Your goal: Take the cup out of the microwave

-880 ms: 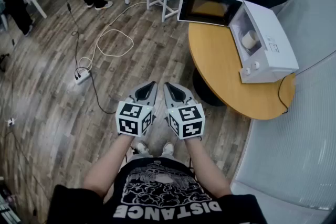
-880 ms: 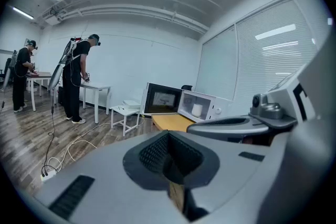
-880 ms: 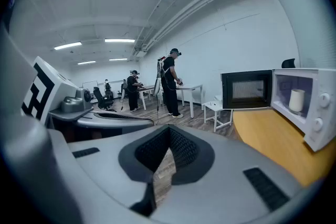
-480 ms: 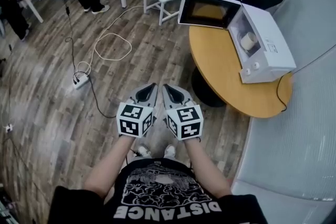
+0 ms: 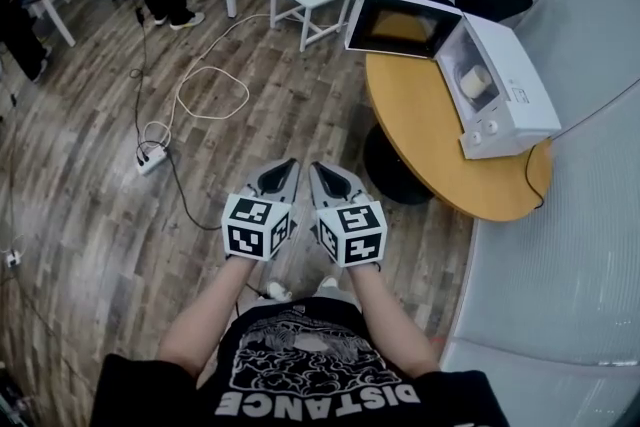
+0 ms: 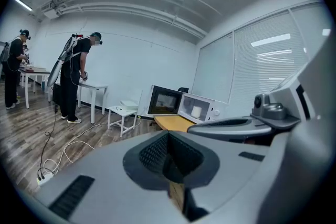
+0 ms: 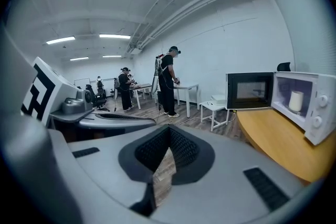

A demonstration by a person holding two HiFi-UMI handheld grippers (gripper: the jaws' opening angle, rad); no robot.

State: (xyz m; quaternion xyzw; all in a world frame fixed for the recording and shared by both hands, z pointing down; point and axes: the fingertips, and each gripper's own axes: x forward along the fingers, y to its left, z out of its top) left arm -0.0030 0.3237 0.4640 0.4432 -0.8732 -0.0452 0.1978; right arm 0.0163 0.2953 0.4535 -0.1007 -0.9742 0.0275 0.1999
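The left gripper (image 5: 284, 167) and right gripper (image 5: 322, 167) stood closed and empty, well apart from the cup (image 5: 473, 81) inside the open microwave (image 5: 518, 65) on a table (image 5: 430, 130).

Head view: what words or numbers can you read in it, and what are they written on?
"DISTANCE": white letters on the person's black T-shirt, seen upside down.
The microwave has small print on its front panel, too small to read.
The marker cubes show only black-and-white square patterns, no words.
No other text can be read.
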